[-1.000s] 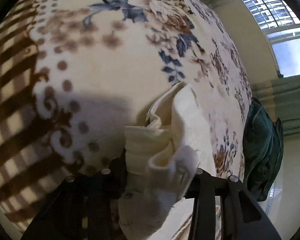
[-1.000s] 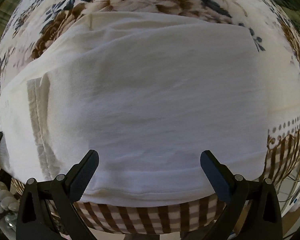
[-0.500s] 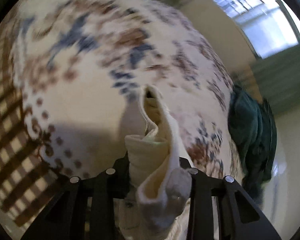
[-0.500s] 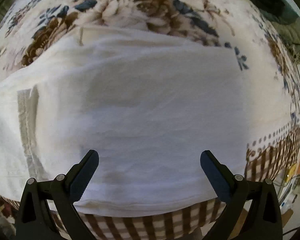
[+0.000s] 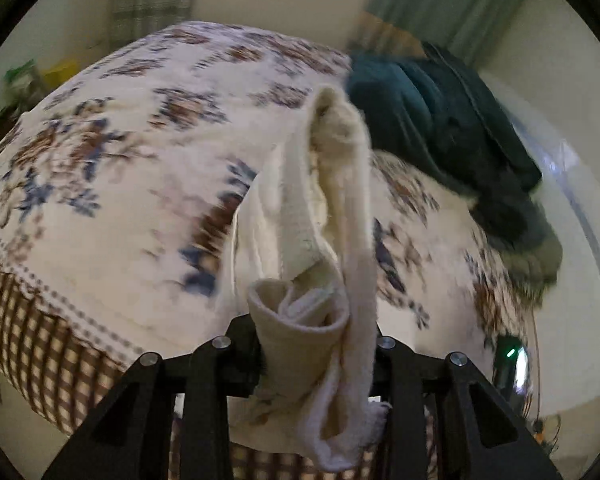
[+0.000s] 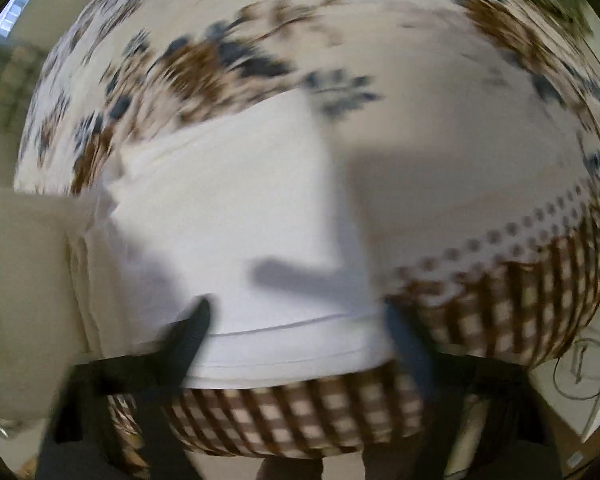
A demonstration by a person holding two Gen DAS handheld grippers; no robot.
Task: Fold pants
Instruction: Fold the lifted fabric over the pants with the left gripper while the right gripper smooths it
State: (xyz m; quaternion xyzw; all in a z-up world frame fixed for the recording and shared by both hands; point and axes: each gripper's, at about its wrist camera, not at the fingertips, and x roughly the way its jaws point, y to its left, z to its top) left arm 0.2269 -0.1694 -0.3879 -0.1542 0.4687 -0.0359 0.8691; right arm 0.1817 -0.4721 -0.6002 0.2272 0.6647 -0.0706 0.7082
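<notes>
The white pants (image 6: 236, 216) lie on the flowered bedspread (image 6: 440, 152) near the bed's front edge in the right wrist view, which is blurred. My right gripper (image 6: 304, 320) is open and empty, its fingers apart above the pants' near hem. My left gripper (image 5: 312, 340) is shut on a bunched end of the pants (image 5: 324, 208) and holds it lifted above the bedspread (image 5: 120, 184), with the cloth standing up in front of the camera. A raised cream fold of the pants (image 6: 20, 248) fills the left side of the right wrist view.
A dark green garment (image 5: 452, 136) is heaped on the bed's far right side. The bedspread's brown checked border (image 5: 40, 344) hangs over the near edge and also shows in the right wrist view (image 6: 308, 412). Green curtains (image 5: 440, 0) and a wall stand behind.
My left gripper has lifted the gripped end of the pants up and swung toward the far side of the bed. The right gripper has pulled back and up, still open.
</notes>
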